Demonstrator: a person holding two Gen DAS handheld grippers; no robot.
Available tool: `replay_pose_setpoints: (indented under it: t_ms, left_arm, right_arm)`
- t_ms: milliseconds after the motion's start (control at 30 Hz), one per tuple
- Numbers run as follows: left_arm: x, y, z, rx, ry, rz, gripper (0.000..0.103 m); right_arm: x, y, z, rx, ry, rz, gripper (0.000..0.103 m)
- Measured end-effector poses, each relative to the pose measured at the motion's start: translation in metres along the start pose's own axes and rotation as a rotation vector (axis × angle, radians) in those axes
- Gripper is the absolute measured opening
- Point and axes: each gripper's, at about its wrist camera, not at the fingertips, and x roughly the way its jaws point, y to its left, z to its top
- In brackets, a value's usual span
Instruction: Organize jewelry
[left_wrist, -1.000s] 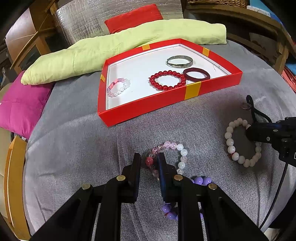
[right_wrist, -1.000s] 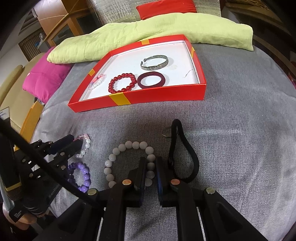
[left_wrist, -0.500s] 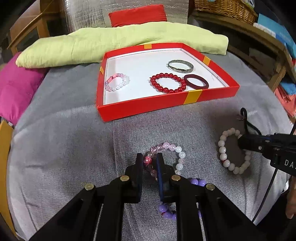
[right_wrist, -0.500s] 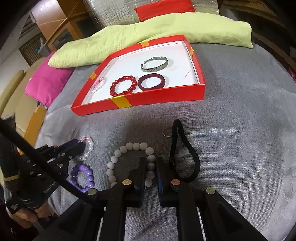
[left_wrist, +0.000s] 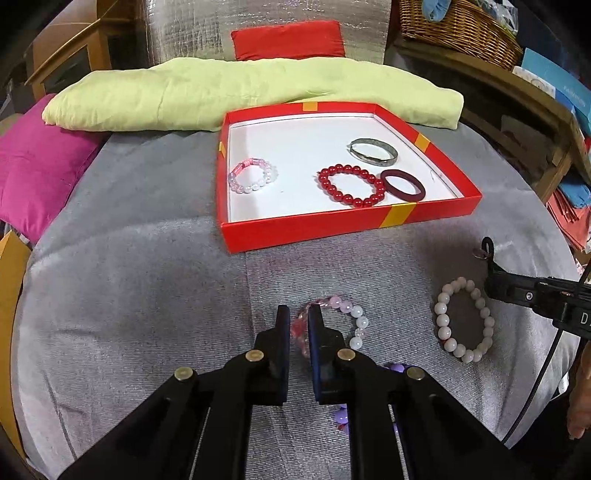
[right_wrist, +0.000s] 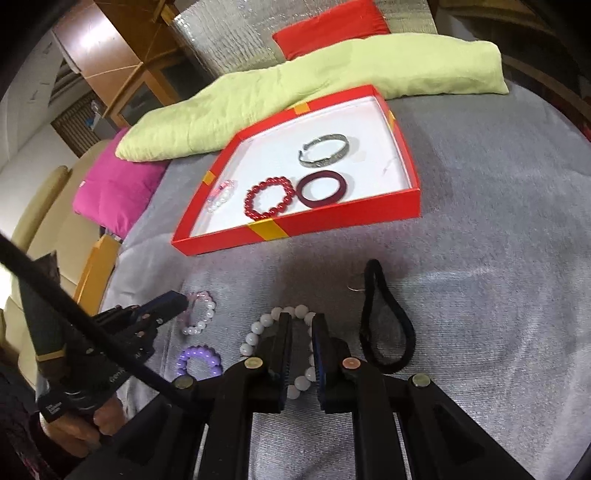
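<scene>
Left fingers (left_wrist: 298, 320) clamped on pink bracelet (left_wrist: 343, 324), right fingers (right_wrist: 302, 325) clamped on white bracelet (right_wrist: 258, 330)

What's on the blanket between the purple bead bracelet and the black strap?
The white bead bracelet, with the right gripper shut on it. The right wrist view shows it.

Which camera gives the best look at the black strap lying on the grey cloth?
The right wrist view: the black strap shows as a whole loop on the grey cloth, just right of the right gripper. The left wrist view catches only its top end at the right edge; the rest is hidden behind that gripper.
</scene>
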Motion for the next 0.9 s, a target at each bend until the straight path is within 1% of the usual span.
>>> replay_pose_setpoints:
  t_ms: [67,133,167,300,367,400,467,500,533,600,733,833,900]
  left_arm:
    - [-0.001,0.002,0.0,-0.001,-0.003,0.002,0.01]
    - [-0.002,0.004,0.0,-0.003,-0.008,0.002,0.01]
    - [-0.003,0.005,0.0,-0.004,-0.01,0.001,0.01]
    - [-0.003,0.005,-0.001,0.005,-0.004,-0.006,0.01]
    - [-0.002,0.004,-0.001,0.007,0.003,-0.007,0.01]
    - [-0.001,0.005,-0.001,0.009,0.01,-0.008,0.011]
    - [0.001,0.005,-0.003,0.013,0.024,-0.013,0.018]
    - [0.002,0.005,-0.004,0.015,0.027,-0.015,0.018]
    - [0.003,0.004,-0.005,0.019,0.031,-0.02,0.018]
    - [0.004,0.002,-0.005,0.028,0.038,-0.033,0.018]
    - [0.008,0.0,-0.005,0.031,0.041,-0.04,0.018]
    - [0.008,-0.003,-0.005,0.037,0.036,-0.062,0.018]
    - [0.009,-0.005,-0.006,0.048,0.032,-0.06,0.014]
  right_arm:
    - [0.003,-0.002,0.001,0.014,0.029,0.006,0.016]
    - [0.005,-0.003,0.0,0.017,0.044,-0.003,0.024]
    - [0.006,-0.003,0.0,0.012,0.048,-0.013,0.025]
    - [0.015,0.003,-0.004,-0.026,0.085,-0.034,0.025]
    - [0.018,0.005,-0.006,-0.044,0.083,-0.052,0.026]
    - [0.018,0.007,-0.007,-0.061,0.073,-0.062,0.026]
    - [0.02,0.011,-0.008,-0.093,0.066,-0.084,0.026]
    - [0.021,0.016,-0.009,-0.126,0.06,-0.107,0.024]
    - [0.021,0.019,-0.01,-0.149,0.054,-0.124,0.017]
    - [0.023,0.023,-0.012,-0.187,0.043,-0.16,0.011]
    - [0.02,0.021,-0.009,-0.173,0.025,-0.153,0.011]
    - [0.013,0.019,-0.008,-0.16,-0.006,-0.139,0.011]
    - [0.008,0.019,-0.006,-0.153,-0.029,-0.122,0.011]
